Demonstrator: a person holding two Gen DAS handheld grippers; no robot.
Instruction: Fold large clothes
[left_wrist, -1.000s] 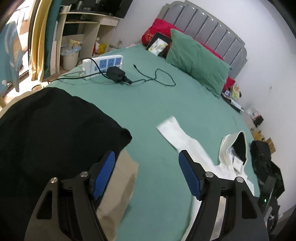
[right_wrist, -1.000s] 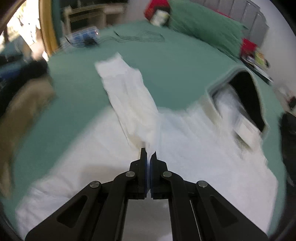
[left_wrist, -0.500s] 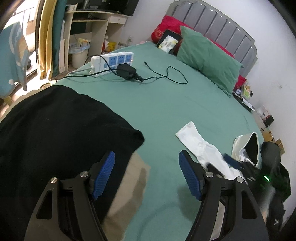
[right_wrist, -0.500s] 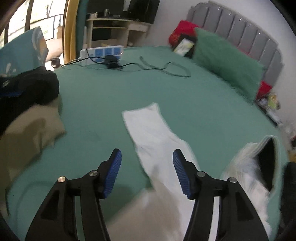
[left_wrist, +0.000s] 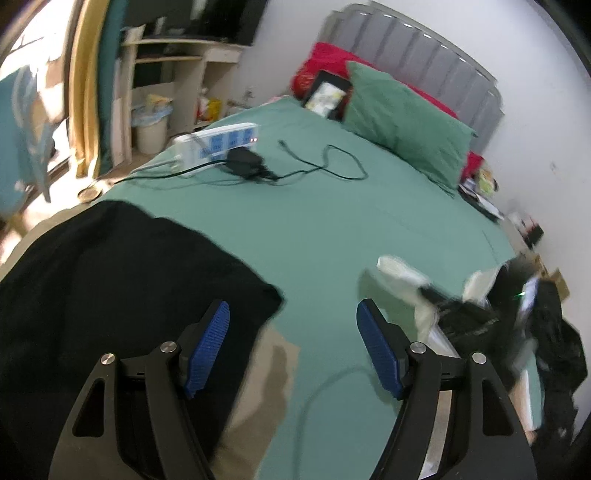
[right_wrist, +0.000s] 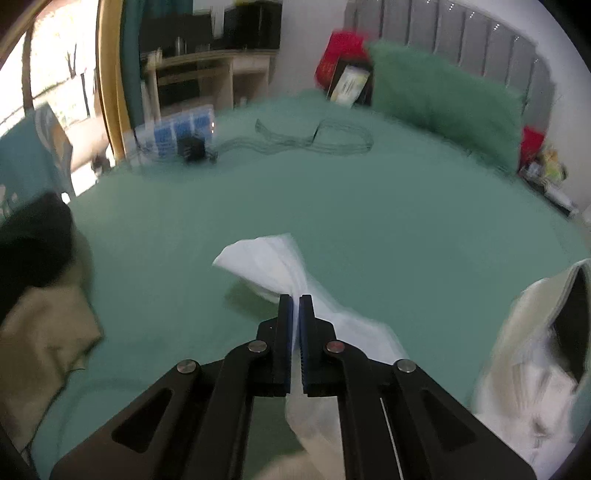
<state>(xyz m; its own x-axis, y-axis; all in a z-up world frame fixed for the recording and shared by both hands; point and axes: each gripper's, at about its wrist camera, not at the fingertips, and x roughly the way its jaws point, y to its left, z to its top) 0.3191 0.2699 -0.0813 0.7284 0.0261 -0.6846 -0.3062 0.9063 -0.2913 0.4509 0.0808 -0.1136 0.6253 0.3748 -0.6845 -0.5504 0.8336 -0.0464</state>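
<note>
A white hooded garment lies on the green bed. My right gripper is shut on its sleeve, lifting it so the cuff hangs above the bed. The hood sits at the right edge of the right wrist view. In the left wrist view the sleeve shows blurred at the right, with the right gripper on it. My left gripper is open and empty, above the bed beside a black garment lying over a tan one.
A power strip with a black adapter and cable lies at the far side of the bed. A green pillow and red pillow rest against the grey headboard. Shelves and a bin stand far left. Dark items lie at right.
My right gripper, open half a second ago, has closed on the white sleeve and raised it. The left gripper stays open and has shifted slightly.
</note>
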